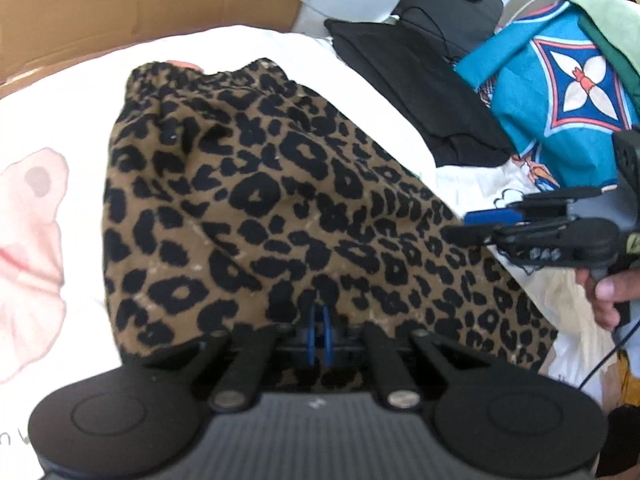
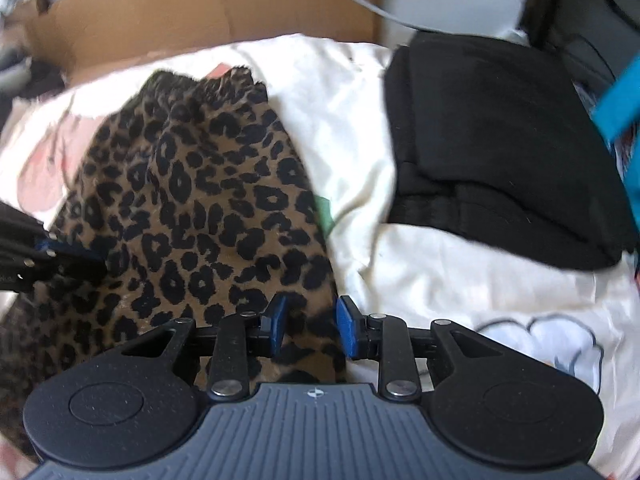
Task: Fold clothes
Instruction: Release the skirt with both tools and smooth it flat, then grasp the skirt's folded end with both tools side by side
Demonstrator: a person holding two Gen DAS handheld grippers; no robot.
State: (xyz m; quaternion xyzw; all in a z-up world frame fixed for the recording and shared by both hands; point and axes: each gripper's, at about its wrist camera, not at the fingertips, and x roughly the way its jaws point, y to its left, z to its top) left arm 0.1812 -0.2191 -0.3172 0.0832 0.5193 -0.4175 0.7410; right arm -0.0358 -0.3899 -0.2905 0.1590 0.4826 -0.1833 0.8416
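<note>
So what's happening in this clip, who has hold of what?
A person with a gripper in each hand is folding a leopard-print garment on a white printed sheet. The left gripper is shut on the garment's near edge. The right gripper is open, its blue pads either side of another edge, not yet closed. Folded black clothes lie off to the right.

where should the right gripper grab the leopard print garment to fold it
Take the near right edge of the leopard print garment, coming low from the near side. That hem already lies between the open fingers of the right gripper, while the left gripper is pinched shut on the near edge beside it.
</note>
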